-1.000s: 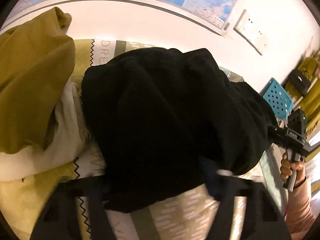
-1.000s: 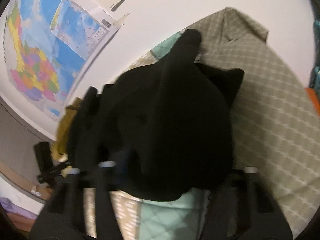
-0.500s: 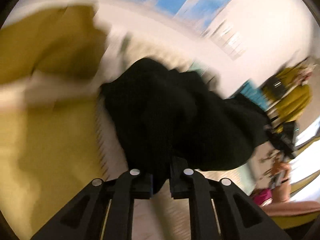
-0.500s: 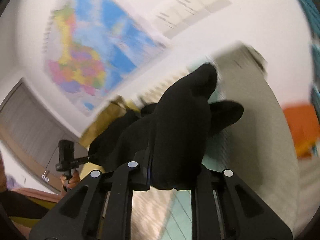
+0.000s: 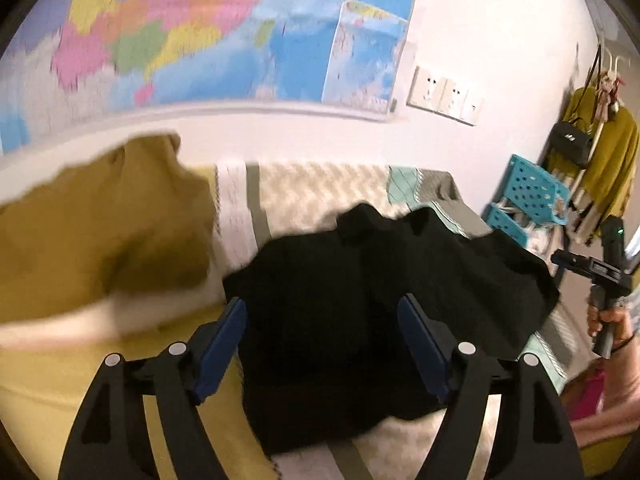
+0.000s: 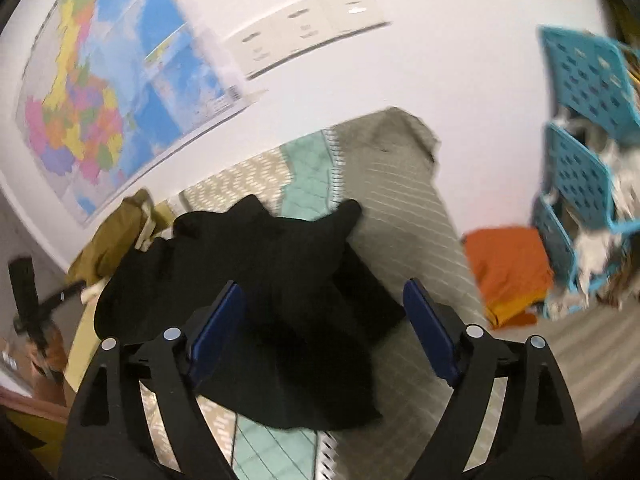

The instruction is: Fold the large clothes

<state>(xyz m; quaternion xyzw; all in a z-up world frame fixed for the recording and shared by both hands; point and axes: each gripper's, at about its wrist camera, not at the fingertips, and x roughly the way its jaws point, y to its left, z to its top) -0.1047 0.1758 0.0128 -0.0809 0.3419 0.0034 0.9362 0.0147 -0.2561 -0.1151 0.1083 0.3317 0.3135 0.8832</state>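
A black garment (image 5: 360, 320) lies rumpled on the patterned bedspread (image 5: 320, 188), seen in both wrist views (image 6: 272, 300). My left gripper (image 5: 322, 322) hovers above its near edge, jaws opening, blue pads wide apart and nothing pressed between them. My right gripper (image 6: 324, 308) hangs over the other side of the same garment, jaws opening too, pads clear of the cloth. The right gripper also shows at the right edge of the left wrist view (image 5: 600, 268), held by a hand (image 5: 608, 320).
An olive-yellow garment (image 5: 92, 232) is heaped at the bed's left. An orange cloth (image 6: 508, 272) lies on the floor by teal plastic baskets (image 6: 584, 128). A wall map (image 5: 200, 32) and sockets (image 6: 304, 36) are behind the bed.
Both grippers let go of the black garment and opened wide. The garment dropped onto the bed, and both hands pulled back and upward from it.
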